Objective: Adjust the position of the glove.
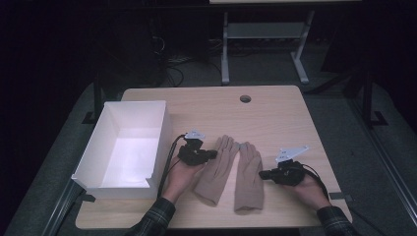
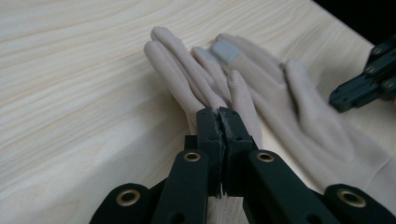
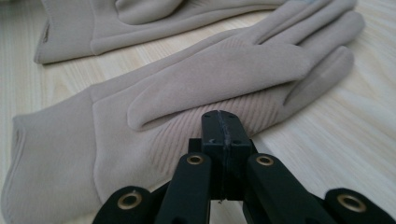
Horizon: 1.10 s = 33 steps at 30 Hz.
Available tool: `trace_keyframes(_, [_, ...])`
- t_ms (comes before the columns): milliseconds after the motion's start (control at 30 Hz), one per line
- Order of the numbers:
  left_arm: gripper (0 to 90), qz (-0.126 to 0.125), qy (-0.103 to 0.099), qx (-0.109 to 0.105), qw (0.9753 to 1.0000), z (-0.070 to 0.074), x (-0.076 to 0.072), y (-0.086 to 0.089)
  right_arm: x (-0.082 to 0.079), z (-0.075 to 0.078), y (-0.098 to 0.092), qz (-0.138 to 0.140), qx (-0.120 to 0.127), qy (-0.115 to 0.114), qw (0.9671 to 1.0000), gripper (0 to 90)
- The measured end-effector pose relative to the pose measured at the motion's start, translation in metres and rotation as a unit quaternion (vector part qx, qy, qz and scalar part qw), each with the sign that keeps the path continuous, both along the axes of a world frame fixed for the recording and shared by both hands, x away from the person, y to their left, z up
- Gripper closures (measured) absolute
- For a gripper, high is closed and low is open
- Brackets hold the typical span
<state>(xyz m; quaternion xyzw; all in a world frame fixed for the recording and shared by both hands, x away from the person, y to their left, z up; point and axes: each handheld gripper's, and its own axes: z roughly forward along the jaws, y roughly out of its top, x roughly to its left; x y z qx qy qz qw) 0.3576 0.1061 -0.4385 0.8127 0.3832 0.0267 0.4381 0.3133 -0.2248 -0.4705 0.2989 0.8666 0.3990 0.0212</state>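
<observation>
Two beige gloves lie flat side by side in the middle of the table, fingers pointing away from me: a left glove (image 1: 215, 169) (image 2: 180, 65) (image 3: 140, 21) and a right glove (image 1: 249, 177) (image 2: 299, 107) (image 3: 210, 70). My left gripper (image 1: 213, 154) (image 2: 219, 113) is shut, its tips just over the left glove's near edge by the thumb, with no fabric seen between the jaws. My right gripper (image 1: 262, 174) (image 3: 220, 115) (image 2: 348, 95) is shut too, its tips at the right glove's edge below the thumb.
A white open box (image 1: 147, 142) stands at the table's left, close to my left hand. A round cable hole (image 1: 245, 99) sits near the far edge. The wooden table (image 1: 275, 113) has bare room behind and to the right of the gloves.
</observation>
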Motion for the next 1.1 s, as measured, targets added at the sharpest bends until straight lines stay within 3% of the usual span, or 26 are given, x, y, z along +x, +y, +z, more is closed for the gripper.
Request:
trace_keyframes(233, [88.1,-0.015,0.008,-0.035,0.9992,0.007,-0.004,-0.008,0.000,-0.001,0.008,0.008,0.003,0.001,1.0000,90.0])
trace_keyframes(633, [88.0,-0.042,0.020,-0.052,0.9976,0.012,-0.005,-0.026,0.002,-0.001,0.018,0.015,0.008,0.004,0.9998,90.0])
trace_keyframes(933, [88.1,-0.061,0.031,-0.069,0.9953,0.012,-0.005,-0.051,0.002,-0.001,0.021,0.019,0.009,0.003,0.9998,90.0])
trace_keyframes(1100, [88.0,-0.071,0.036,-0.069,0.9944,0.007,-0.005,-0.067,0.002,-0.002,0.021,0.019,0.009,0.003,0.9998,90.0])
